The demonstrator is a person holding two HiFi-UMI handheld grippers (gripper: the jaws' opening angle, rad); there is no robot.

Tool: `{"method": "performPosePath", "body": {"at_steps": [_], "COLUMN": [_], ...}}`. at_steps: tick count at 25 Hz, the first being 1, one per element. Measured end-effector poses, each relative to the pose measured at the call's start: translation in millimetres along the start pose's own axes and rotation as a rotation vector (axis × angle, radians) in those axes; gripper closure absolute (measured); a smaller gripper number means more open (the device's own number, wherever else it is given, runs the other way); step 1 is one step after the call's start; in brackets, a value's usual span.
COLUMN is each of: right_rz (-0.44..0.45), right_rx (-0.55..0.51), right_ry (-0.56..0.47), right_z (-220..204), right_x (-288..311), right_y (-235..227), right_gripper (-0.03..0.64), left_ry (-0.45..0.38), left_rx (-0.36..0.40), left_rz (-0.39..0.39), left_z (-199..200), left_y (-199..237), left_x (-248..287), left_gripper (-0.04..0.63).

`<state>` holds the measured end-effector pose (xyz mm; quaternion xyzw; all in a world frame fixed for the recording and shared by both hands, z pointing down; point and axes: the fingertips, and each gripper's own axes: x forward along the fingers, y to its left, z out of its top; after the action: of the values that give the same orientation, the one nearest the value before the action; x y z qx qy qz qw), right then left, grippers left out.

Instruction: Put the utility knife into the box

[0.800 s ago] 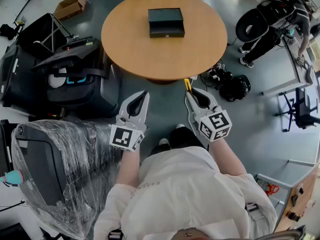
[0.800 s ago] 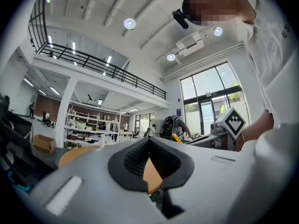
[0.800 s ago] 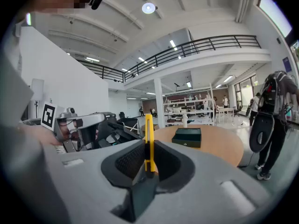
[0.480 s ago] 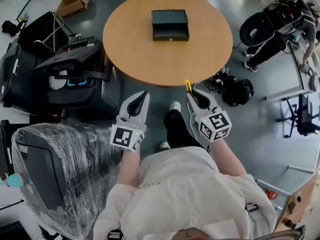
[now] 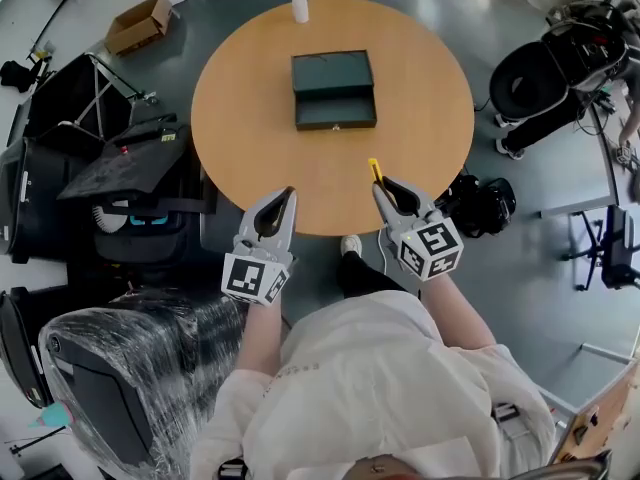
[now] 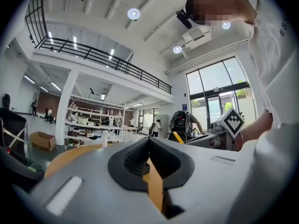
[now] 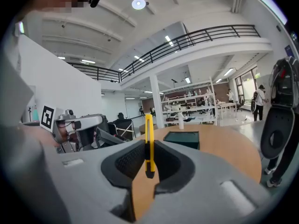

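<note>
A yellow utility knife (image 7: 148,143) stands upright between the jaws of my right gripper (image 5: 380,186), which is shut on it; its tip (image 5: 374,167) pokes out over the near edge of the round wooden table (image 5: 250,118). The dark green box (image 5: 334,90) lies open at the table's middle, lid back, also seen ahead in the right gripper view (image 7: 182,139). My left gripper (image 5: 284,197) hovers at the table's near edge, jaws shut with nothing between them (image 6: 148,143).
A white bottle (image 5: 297,0) stands at the table's far edge. Left of the table sit black cases (image 5: 130,168) and a plastic-wrapped machine (image 5: 110,378). A cardboard box (image 5: 140,23) lies on the floor far left. Black bags (image 5: 485,203) and a person (image 5: 560,63) are right.
Both grippers and the person have moved forward toward the table; the grippers now reach over its near edge. The knife stays held in the right gripper.
</note>
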<state>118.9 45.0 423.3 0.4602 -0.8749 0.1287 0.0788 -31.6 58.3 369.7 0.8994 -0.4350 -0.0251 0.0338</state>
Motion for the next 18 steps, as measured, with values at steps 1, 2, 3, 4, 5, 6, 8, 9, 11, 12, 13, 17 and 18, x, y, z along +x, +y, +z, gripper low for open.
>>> {"method": "performPosePath", "body": {"at_steps": [1, 2, 3, 4, 5, 6, 8, 9, 11, 12, 13, 17, 18], "right_rz": [0.004, 0.010, 0.015, 0.020, 0.023, 0.026, 0.034, 0.039, 0.051, 0.056, 0.061, 0.079, 0.084], "right_rx": [0.001, -0.001, -0.004, -0.006, -0.007, -0.009, -0.014, -0.016, -0.022, -0.027, -0.031, -0.030, -0.026], "right_ry": [0.002, 0.005, 0.008, 0.011, 0.013, 0.014, 0.016, 0.019, 0.029, 0.035, 0.042, 0.079, 0.091], "right_z": [5, 10, 14, 18, 23, 27, 36, 39, 44, 45, 47, 44, 42], "right_x": [11, 21, 31, 42, 52, 63, 83, 92, 106, 112, 118, 141, 146], "right_y": [-11, -21, -31, -41, -51, -61, -79, -86, -98, -103, -108, -119, -119], "right_gripper": [0.568, 0.568, 0.568, 0.568, 0.568, 0.568, 0.568, 0.568, 0.568, 0.568, 0.568, 0.568, 0.568], "left_ry": [0.007, 0.014, 0.019, 0.020, 0.019, 0.019, 0.024, 0.026, 0.029, 0.031, 0.033, 0.046, 0.052], "left_rx": [0.000, -0.001, -0.002, -0.002, -0.003, -0.004, -0.007, -0.008, -0.011, -0.013, -0.015, -0.019, -0.021], "left_rz": [0.000, 0.001, 0.003, 0.004, 0.005, 0.006, 0.009, 0.010, 0.015, 0.019, 0.022, 0.015, 0.010], "left_z": [1, 2, 3, 2, 0, -1, -3, -5, -8, -7, -5, -6, -8], "left_y": [7, 13, 19, 25, 32, 39, 52, 57, 66, 68, 71, 81, 84], "left_x": [15, 29, 42, 55, 68, 81, 105, 115, 131, 138, 145, 166, 169], "left_gripper": [0.581, 0.581, 0.581, 0.581, 0.581, 0.581, 0.581, 0.581, 0.581, 0.581, 0.581, 0.581, 0.581]}}
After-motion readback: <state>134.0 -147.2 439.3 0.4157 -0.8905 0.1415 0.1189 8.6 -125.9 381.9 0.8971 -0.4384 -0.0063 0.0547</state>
